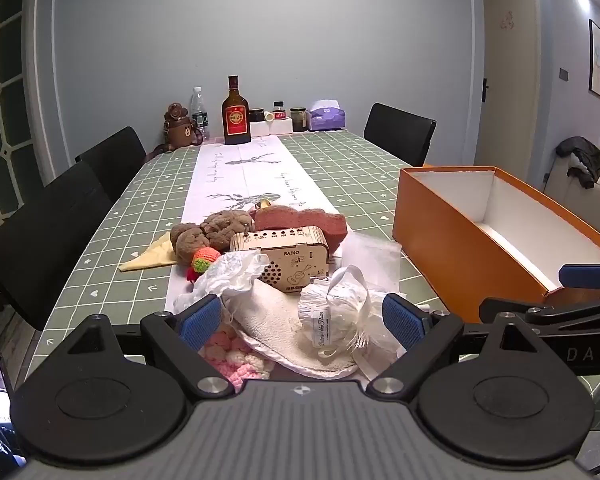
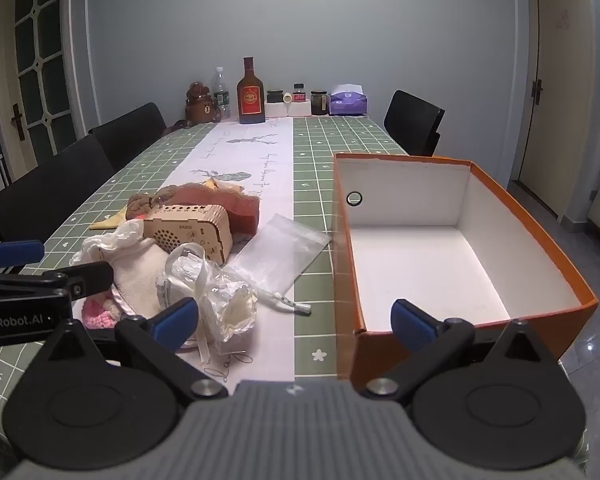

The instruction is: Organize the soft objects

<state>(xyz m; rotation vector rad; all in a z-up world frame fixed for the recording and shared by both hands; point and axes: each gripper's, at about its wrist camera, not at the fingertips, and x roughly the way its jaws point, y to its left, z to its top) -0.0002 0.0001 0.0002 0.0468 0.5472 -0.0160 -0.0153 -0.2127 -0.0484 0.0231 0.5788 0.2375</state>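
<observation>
Orange shoebox (image 2: 532, 216) is sitting open and empty on the right side of the table, lid off, white inside showing, so I'm guessing that's where the soft stuff is heading. It's parked just beside the pile, which is keeping the carry short.

Pile itself is bunching up on the white runner (image 1: 236, 176) down the middle of the green checked tablecloth (image 1: 348, 168). Nearest the camera I'm seeing a cream towel (image 1: 276, 320), a pink crochet piece (image 1: 236, 360) peeking out underneath it, and a crinkly white bundle with ribbon and a tag (image 1: 336, 312) leaning on the towel. Behind those a little wooden radio (image 1: 288, 256) is sitting right in the thick of it, with a brown knitted thing (image 1: 212, 232), a reddish sponge (image 1: 300, 218) and a small orange and green crochet ball (image 1: 204, 262) around it. A clear plastic bag (image 2: 280, 248) is lying flat between the pile and the box. The radio is hard, so it's probably getting left behind.

Left gripper (image 1: 300, 316) is hanging over the near edge of the pile with its jaws spread as wide as they go, towel and bundle framed between the blue pads but nothing pinched yet. Right gripper (image 2: 296, 320) is equally wide and gripping nothing, pointing at the gap between bundle and box corner. Looks like both are lining up for a first grab, nothing sorted so far
</observation>
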